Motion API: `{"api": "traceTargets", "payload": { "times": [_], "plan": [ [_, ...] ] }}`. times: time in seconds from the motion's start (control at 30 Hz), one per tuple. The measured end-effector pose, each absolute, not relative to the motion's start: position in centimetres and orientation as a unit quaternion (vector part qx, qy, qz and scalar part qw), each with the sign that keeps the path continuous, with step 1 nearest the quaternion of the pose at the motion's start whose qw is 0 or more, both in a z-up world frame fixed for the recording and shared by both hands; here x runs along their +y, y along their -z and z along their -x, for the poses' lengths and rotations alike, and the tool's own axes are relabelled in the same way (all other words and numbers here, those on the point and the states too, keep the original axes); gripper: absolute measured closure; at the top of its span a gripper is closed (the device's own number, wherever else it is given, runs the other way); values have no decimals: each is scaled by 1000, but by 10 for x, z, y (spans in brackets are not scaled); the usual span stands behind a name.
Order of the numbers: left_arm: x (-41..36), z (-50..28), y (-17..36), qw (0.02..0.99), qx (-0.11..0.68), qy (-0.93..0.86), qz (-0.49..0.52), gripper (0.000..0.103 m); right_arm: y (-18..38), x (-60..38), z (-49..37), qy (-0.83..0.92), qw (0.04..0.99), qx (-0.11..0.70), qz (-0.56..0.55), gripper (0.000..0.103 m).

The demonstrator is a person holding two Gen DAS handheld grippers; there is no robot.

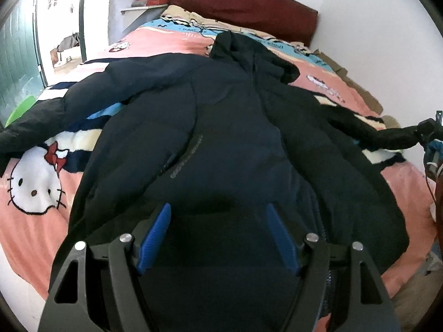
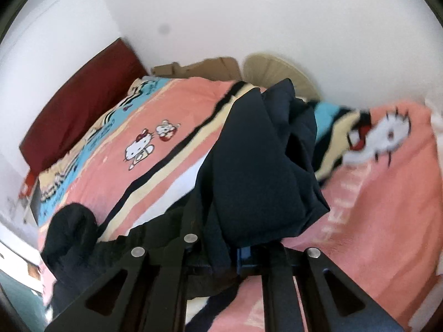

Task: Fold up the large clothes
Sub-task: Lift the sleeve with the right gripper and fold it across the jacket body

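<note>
A large dark navy padded jacket point(image 1: 227, 127) lies spread face up on the bed, hood toward the headboard, sleeves out to both sides. My left gripper point(image 1: 218, 215) is open with blue pads, low over the jacket's lower front. My right gripper point(image 2: 235, 251) is shut on the jacket's right sleeve point(image 2: 260, 171), which is lifted off the blanket and drapes over the fingers. It also shows at the right edge of the left wrist view point(image 1: 426, 131), holding the sleeve end.
The bed has a pink Hello Kitty blanket point(image 1: 36, 221) and a dark red headboard point(image 1: 249, 2). A white wall runs along the bed's far side, with cardboard point(image 2: 199, 67) and a beige fan point(image 2: 277, 72) against it. A green door point(image 1: 16, 55) stands at left.
</note>
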State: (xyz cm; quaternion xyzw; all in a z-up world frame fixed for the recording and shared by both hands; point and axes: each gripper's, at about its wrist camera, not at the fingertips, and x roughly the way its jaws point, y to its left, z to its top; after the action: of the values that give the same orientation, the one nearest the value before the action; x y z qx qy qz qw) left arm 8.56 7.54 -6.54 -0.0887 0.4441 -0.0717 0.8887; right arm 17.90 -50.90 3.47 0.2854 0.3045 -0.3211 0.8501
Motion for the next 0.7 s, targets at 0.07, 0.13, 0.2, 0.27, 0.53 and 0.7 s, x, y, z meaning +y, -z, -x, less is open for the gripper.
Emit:
{"api": "traceTargets", "payload": {
  "times": [0.07, 0.13, 0.2, 0.27, 0.53, 0.7],
  "plan": [
    [78, -86, 65, 889, 442, 73, 95, 33, -48, -498, -187, 310, 861, 299, -272, 93],
    [82, -85, 64, 890, 439, 74, 102, 33, -62, -483, -197, 293, 874, 293, -253, 94],
    [86, -85, 62, 891, 436, 70, 107, 33, -74, -467, -207, 269, 887, 286, -243, 94],
    [91, -84, 59, 893, 432, 63, 110, 33, -89, -446, -214, 228, 906, 267, -236, 94],
    [112, -76, 51, 898, 419, 41, 128, 33, -138, -336, -250, 56, 951, 229, -200, 94],
    [122, -71, 47, 901, 412, 32, 131, 33, -143, -260, -285, -22, 953, 243, -177, 94]
  ]
}}
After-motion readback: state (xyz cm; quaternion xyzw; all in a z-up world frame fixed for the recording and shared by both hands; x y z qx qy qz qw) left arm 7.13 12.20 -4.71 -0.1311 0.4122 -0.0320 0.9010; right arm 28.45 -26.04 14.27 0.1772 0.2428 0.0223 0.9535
